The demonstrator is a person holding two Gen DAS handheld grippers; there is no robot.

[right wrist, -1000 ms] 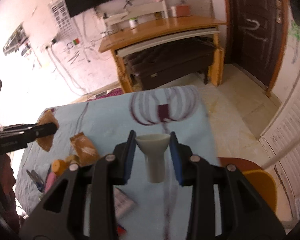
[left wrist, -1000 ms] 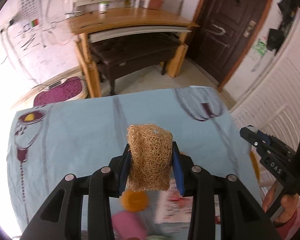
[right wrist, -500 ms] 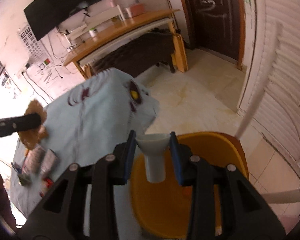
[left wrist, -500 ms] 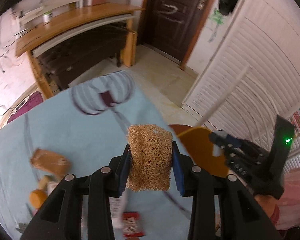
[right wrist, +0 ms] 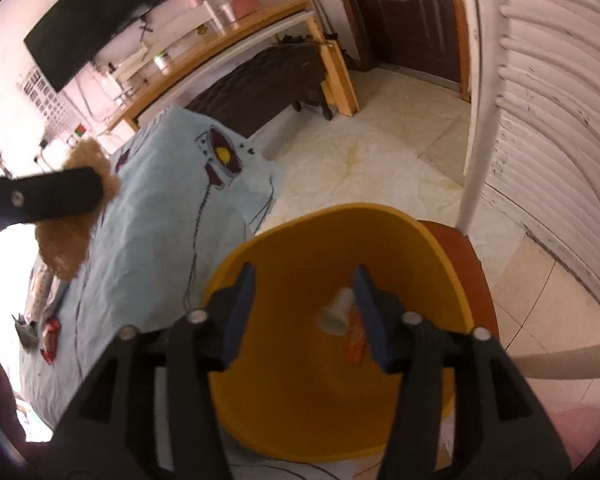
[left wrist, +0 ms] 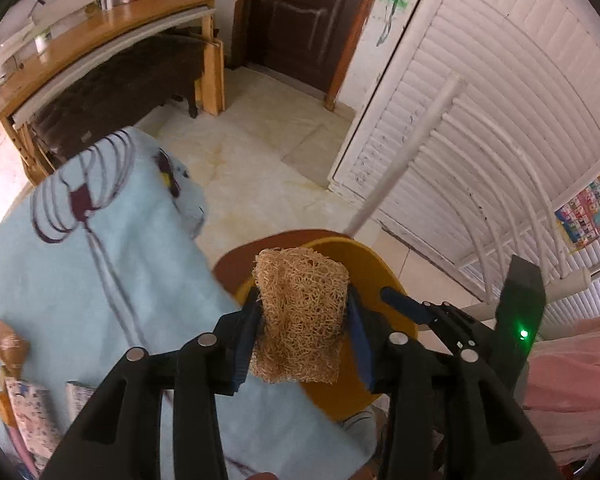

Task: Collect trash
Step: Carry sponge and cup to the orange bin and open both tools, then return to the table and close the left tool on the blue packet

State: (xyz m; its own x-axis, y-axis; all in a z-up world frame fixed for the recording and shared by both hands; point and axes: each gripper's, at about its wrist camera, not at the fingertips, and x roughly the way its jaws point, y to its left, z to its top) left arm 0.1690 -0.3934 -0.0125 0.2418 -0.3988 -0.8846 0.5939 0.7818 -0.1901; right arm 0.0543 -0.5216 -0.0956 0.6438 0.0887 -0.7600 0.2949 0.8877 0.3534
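My right gripper (right wrist: 304, 312) is opening, empty, over the yellow bin (right wrist: 300, 400); a white cup (right wrist: 334, 314) lies inside. My left gripper (left wrist: 302, 320), loosening, has the loofah (left wrist: 300, 312) between its pads by the bin's rim.

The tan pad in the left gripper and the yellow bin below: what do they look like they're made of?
Tan pad: a coarse web of tangled fibres with open holes, matte, probably loofah or a similar plant-fibre scrubber. Yellow bin: smooth, even colour with a thin moulded rim and a soft sheen, most likely plastic.
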